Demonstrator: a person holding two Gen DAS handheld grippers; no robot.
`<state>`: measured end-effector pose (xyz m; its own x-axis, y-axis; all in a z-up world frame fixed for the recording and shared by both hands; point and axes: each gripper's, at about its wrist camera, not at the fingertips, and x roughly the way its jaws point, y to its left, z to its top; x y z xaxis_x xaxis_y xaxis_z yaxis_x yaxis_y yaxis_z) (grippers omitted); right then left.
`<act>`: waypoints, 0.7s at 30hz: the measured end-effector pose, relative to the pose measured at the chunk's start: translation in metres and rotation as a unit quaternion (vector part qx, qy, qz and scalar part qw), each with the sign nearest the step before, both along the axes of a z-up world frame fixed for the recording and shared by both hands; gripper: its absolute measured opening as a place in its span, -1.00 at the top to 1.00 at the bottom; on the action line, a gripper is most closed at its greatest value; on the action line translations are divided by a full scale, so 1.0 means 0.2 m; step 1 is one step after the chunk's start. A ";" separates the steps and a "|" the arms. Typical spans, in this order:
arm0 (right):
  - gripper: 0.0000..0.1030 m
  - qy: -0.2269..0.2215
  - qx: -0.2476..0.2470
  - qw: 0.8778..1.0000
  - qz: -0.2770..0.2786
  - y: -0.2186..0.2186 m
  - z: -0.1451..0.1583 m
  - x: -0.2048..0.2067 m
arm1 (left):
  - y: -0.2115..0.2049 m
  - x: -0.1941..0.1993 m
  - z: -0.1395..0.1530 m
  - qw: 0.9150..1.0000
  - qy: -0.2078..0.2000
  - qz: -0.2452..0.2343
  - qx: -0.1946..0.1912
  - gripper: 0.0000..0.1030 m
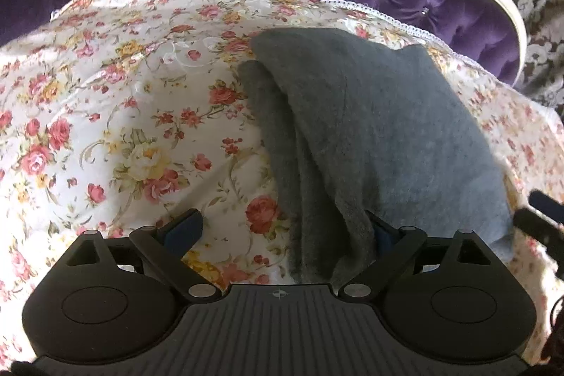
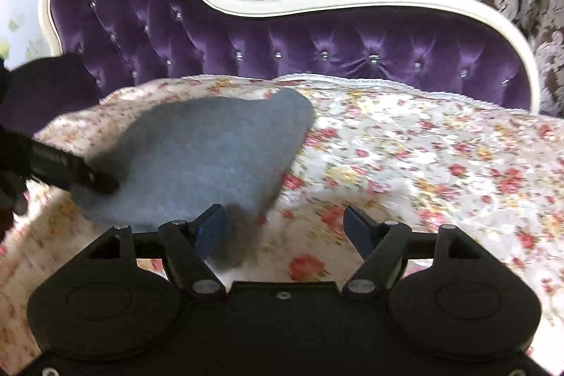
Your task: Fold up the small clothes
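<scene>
While both jaws stand spread, the fold is mid-way:
left gripper (image 1: 282,231): jaws released and wide; grey cloth (image 1: 370,136) drapes over the right-hand pad and runs down between the jaws, left pad bare over the sheet; no pinch visible.
right gripper (image 2: 283,228): jaws apart, nothing clamped; a grey corner lies just beside the left-hand pad, right-hand pad over bare sheet.
cloth place: ahead of both jaws, doubled over with layered edges showing on its left side, lying on the floral sheet (image 1: 123,115) of the sofa.
step judged: settle the fold, flatten it.
how to do well: likely lower the left pads onto the stacked edge, close only on both layers; keep the right clear of the corner so it does not drag.
risk: fuzzy knit may snag on a pad.
backdrop: purple tufted backrest (image 2: 317,41) well beyond.
</scene>
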<state>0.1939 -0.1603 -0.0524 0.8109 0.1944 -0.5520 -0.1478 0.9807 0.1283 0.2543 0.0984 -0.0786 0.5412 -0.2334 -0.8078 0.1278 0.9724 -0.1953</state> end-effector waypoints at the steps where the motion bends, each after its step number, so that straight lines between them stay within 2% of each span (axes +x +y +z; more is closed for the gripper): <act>1: -0.49 0.004 0.016 1.000 0.005 -0.01 0.00 0.03 | 0.00 0.00 0.00 1.000 -0.001 0.002 -0.012 -0.81; 3: -0.50 0.014 0.053 0.998 0.017 -0.03 -0.01 0.08 | 0.03 0.01 0.01 0.998 0.004 0.000 -0.064 -0.81; 5: -0.55 0.023 0.084 0.996 0.025 -0.05 -0.02 0.15 | 0.07 0.02 0.00 0.991 0.016 0.003 -0.130 -0.83; 6: -0.58 0.027 0.096 0.995 0.029 -0.06 -0.02 0.18 | 0.07 0.03 -0.02 0.988 0.026 0.007 -0.154 -0.83; 7: -0.59 0.032 0.106 0.993 0.033 -0.06 -0.03 0.22 | 0.07 0.04 -0.03 0.986 0.030 0.009 -0.162 -0.83; 11: -0.67 0.060 0.151 0.986 0.047 -0.09 -0.07 0.40 | 0.01 0.06 -0.03 0.989 0.019 0.004 -0.148 -0.84; 16: -0.69 0.108 0.209 0.970 0.069 -0.11 -0.18 0.58 | -0.06 0.09 -0.04 0.991 0.008 -0.005 -0.137 -0.87; 21: -0.81 0.101 0.238 0.962 0.086 -0.10 -0.21 0.66 | -0.13 0.11 -0.04 0.994 -0.005 -0.018 -0.104 -0.96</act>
